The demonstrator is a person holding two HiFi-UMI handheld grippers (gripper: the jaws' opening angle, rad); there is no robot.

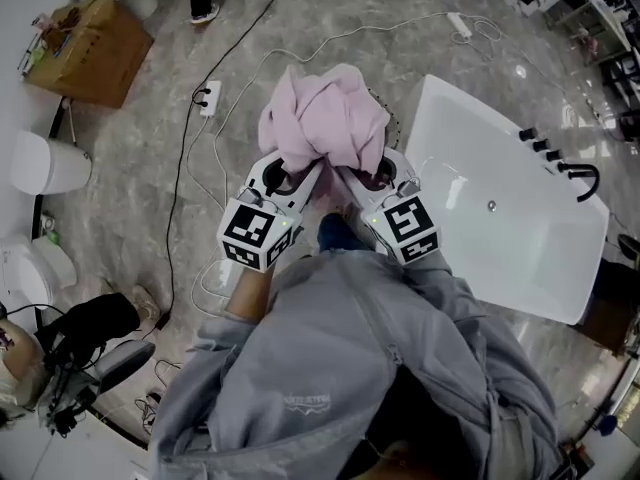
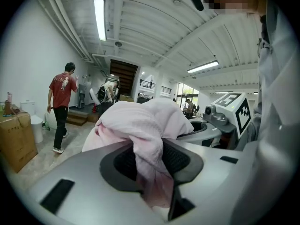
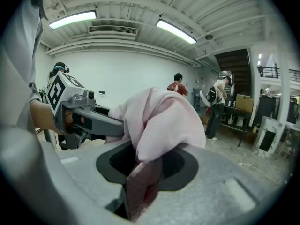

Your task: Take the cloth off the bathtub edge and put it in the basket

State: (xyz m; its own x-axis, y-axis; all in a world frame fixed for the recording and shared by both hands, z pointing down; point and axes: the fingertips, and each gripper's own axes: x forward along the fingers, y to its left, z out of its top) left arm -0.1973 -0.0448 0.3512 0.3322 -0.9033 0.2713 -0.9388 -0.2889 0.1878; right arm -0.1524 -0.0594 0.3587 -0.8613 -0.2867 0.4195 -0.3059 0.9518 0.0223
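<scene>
cloth [image 1: 325,118], pink, bunched into a loose heap, pinched from below by both grippers. left gripper [image 2: 152,172] narrowed onto a fold of it, fabric pressed between the dark pads and spilling up over the top. right gripper [image 3: 145,172] likewise clamped on another fold, jaws only a little apart, fabric hanging down between them. both grippers side by side in the head view, marker cubes toward the person, jaw ends buried in the underside of the cloth. cloth clear of the bathtub [image 1: 520,218], seen just past its left rim, over the marble floor [image 1: 150,198]. grey sleeve [image 1: 340,348] filling the lower middle of the head view. black tap [image 1: 580,176] at the tub's far right edge. white power strip [image 1: 210,98] and its cable on the floor left of the cloth. cardboard box [image 1: 90,48] at upper left, white bin [image 1: 45,163] below it. person in red shirt [image 2: 61,102] well back in the room in the left gripper view.
</scene>
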